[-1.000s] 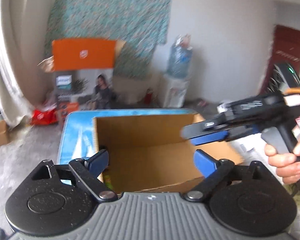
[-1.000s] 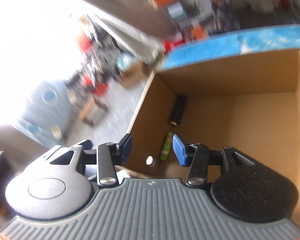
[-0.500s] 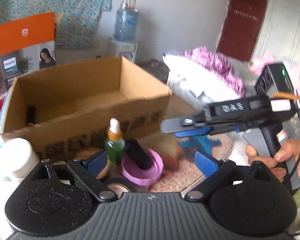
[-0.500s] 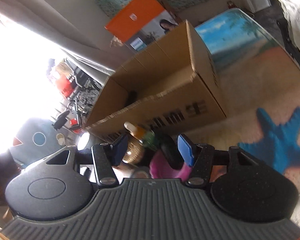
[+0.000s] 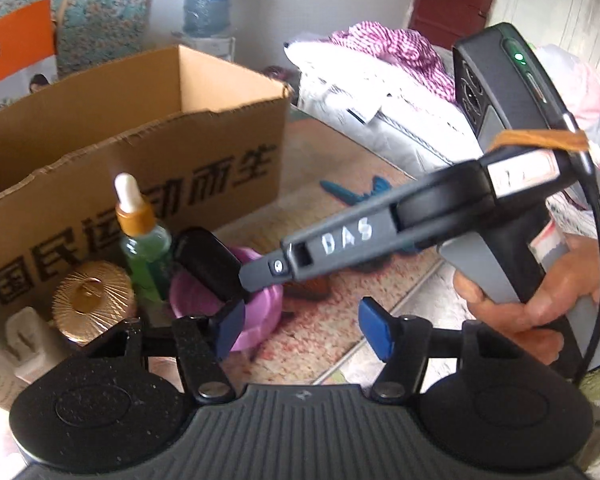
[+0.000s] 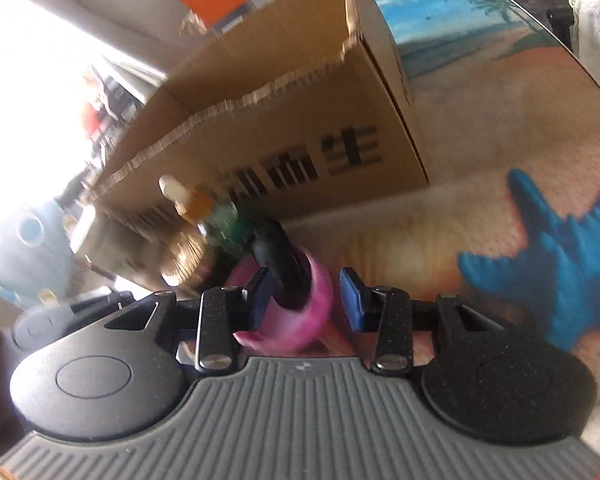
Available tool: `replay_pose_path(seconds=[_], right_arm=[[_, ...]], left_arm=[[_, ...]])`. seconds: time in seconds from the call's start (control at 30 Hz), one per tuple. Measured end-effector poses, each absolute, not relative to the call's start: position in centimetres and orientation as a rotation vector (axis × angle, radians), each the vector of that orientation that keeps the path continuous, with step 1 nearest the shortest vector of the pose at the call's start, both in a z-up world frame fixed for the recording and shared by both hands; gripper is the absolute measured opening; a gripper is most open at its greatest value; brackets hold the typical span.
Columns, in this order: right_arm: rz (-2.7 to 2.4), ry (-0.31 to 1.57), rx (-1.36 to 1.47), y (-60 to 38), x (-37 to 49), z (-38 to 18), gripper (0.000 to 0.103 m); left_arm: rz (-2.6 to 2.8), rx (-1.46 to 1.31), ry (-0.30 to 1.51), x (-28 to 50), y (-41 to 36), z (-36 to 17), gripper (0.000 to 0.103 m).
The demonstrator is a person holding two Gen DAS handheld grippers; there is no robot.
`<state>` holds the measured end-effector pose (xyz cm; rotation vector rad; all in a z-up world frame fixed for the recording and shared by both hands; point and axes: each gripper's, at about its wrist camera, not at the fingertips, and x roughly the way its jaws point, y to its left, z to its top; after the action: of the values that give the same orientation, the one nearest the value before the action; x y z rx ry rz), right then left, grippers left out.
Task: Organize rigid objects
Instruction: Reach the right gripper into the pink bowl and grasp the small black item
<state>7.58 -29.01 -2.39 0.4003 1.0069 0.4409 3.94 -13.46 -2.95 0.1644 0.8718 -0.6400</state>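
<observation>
1. Both my grippers have dropped from over the box [image 5: 140, 120] to the items in front of it.
2. Right gripper [image 6: 304, 300], jaws just closing, straddles the pink bowl [image 6: 300, 320], not yet gripping.
3. Left gripper [image 5: 302, 330], also narrowing, holds nothing.

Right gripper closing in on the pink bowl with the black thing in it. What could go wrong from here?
1. The black cylinder leans loose in the pink bowl; clamping the rim may tip it out.
2. The green dropper bottle and gold lid stand close behind, and a nudge could topple the bottle.
3. The left gripper hovers open beside the right gripper, so they may collide.
</observation>
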Motion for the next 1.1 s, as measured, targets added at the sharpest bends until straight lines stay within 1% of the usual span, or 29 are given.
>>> replay_pose_path(seconds=[0.07, 0.13, 0.23, 0.43, 0.5, 0.7, 0.77, 0.8, 0.83, 0.87, 0.9, 0.97, 1.03, 1.1], right_arm=[[0.437, 1.006, 0.354, -28.7, 7.1, -2.4, 0.031], [0.423, 1.011, 0.333, -28.5, 6.7, -2.3, 0.027], [0.416, 1.016, 0.32, -28.3, 6.0, -2.3, 0.026], [0.414, 1.039, 0.336, -28.2, 3.8, -2.2, 0.025], [0.422, 1.044, 0.366, -28.7, 3.1, -2.1, 0.027], [0.439, 0.948, 0.483, -30.9, 3.4, -0.7, 0.029], [0.452, 0.936, 0.533, -31.5, 4.2, -0.8, 0.03], [0.456, 0.934, 0.551, -31.6, 4.6, -0.9, 0.03], [0.461, 0.933, 0.562, -31.7, 5.0, -1.0, 0.031], [0.468, 0.93, 0.571, -31.6, 5.4, -1.3, 0.031], [0.473, 0.93, 0.58, -31.6, 5.7, -1.5, 0.031], [0.479, 0.941, 0.599, -31.5, 6.4, -2.3, 0.031], [0.485, 0.959, 0.617, -31.3, 6.8, -3.1, 0.031], [0.497, 0.97, 0.629, -31.1, 7.0, -3.6, 0.03]], left_arm=[[-0.651, 0.171, 0.889, 4.1, -13.9, -3.4, 0.063], [-0.651, 0.182, 0.895, 4.0, -14.0, -3.7, 0.063], [-0.672, 0.171, 0.91, 3.7, -13.7, -3.7, 0.063], [-0.699, 0.181, 0.921, 2.6, -12.9, -3.6, 0.064], [-0.697, 0.172, 0.912, 2.4, -12.7, -3.3, 0.064], [-0.667, 0.12, 0.855, 3.2, -12.1, -2.5, 0.063], [-0.641, 0.105, 0.864, 3.8, -12.1, -2.7, 0.059], [-0.63, 0.095, 0.873, 4.1, -12.1, -2.9, 0.055], [-0.624, 0.085, 0.883, 4.5, -12.2, -3.0, 0.048], [-0.617, 0.077, 0.892, 4.9, -12.3, -3.2, 0.043], [-0.608, 0.073, 0.903, 5.2, -12.4, -3.5, 0.042], [-0.589, 0.066, 0.924, 5.7, -12.5, -3.9, 0.035], [-0.573, 0.061, 0.944, 6.2, -12.5, -4.3, 0.031], [-0.574, 0.054, 0.952, 6.4, -12.6, -4.6, 0.031]])
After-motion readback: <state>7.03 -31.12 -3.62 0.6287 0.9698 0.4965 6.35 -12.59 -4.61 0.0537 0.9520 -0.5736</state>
